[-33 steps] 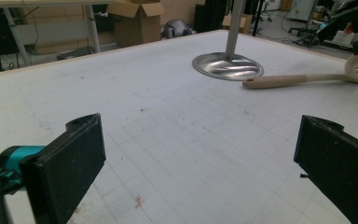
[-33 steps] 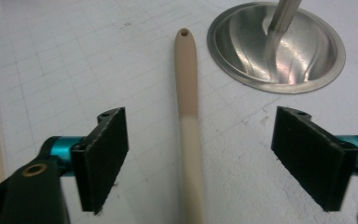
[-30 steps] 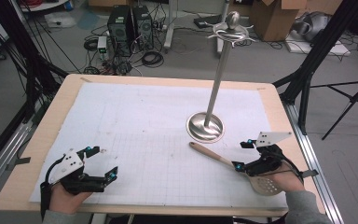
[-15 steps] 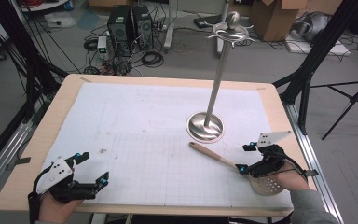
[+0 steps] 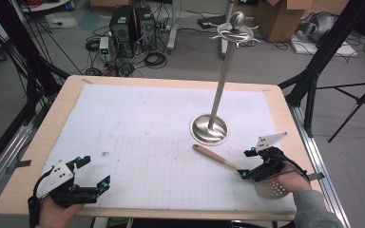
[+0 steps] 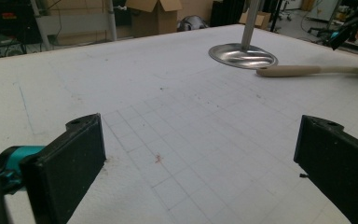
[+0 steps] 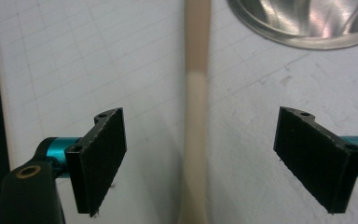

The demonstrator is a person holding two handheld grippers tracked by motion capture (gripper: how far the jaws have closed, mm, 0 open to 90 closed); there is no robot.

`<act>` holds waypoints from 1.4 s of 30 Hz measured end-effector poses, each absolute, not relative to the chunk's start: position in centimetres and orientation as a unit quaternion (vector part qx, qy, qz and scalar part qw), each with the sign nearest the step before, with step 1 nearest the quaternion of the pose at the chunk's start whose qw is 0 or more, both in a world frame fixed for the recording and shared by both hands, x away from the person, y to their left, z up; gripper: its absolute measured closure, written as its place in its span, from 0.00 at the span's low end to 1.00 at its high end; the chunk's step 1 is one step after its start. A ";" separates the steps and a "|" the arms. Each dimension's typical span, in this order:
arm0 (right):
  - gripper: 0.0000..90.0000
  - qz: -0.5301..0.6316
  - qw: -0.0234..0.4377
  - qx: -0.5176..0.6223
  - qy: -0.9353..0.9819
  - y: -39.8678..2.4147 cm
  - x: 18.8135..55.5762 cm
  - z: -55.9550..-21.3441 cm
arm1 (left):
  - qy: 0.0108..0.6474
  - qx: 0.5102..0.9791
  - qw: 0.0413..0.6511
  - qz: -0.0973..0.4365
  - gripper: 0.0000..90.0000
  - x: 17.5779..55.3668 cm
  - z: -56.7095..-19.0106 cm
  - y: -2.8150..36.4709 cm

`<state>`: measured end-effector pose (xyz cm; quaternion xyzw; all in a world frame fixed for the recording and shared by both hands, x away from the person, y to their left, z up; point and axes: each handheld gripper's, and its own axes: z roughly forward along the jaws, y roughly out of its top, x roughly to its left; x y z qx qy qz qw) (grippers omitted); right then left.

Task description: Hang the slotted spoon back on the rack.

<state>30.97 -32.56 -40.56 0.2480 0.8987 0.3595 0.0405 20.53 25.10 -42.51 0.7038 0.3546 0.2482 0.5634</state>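
A slotted spoon with a pale wooden handle point(image 5: 216, 157) lies on the white gridded mat at the right, its perforated metal head point(image 5: 272, 189) near the front edge. My right gripper point(image 5: 245, 164) is open and low over the handle. In the right gripper view the handle point(image 7: 196, 93) runs up between the two black jaws without touching either. Just beyond the handle's tip stands a metal stand with a round base point(image 5: 209, 129) and hooks at its top point(image 5: 235, 31). My left gripper point(image 5: 95, 172) stands open at the front left corner, with only bare mat between its jaws point(image 6: 200, 158).
The white mat point(image 5: 138, 118) covers most of the wooden table point(image 5: 66, 95). The stand's base point(image 6: 242, 55) and the spoon handle point(image 6: 298, 71) lie far ahead in the left gripper view. Black frame posts flank the table; computers, cables and boxes are on the floor behind.
My left gripper has drawn back left toward the front corner of the table. The right gripper has barely moved over the spoon handle.
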 end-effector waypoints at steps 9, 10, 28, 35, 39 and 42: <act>0.18 0.338 0.027 0.249 0.907 -32.3 31.2 -41.1 | 0.354 0.705 0.562 0.248 0.03 20.5 -42.6 25.0; 0.18 0.338 0.025 0.250 0.907 -32.2 31.2 -41.2 | 0.356 0.706 0.561 0.247 0.03 20.5 -42.7 25.0; 0.40 0.293 0.016 0.249 0.923 -31.9 31.1 -41.6 | 0.358 0.704 0.562 0.245 0.03 20.8 -42.8 25.2; 0.47 0.267 0.014 0.247 0.931 -31.5 31.1 -41.9 | 0.358 0.705 0.560 0.248 0.03 20.8 -42.9 25.1; 0.52 0.263 0.017 0.249 0.932 -31.4 31.1 -41.9 | 0.358 0.703 0.562 0.248 0.03 20.8 -42.8 25.2; 0.54 0.260 0.018 0.253 0.932 -31.5 31.0 -41.9 | 0.358 0.705 0.561 0.248 0.03 20.8 -42.9 25.2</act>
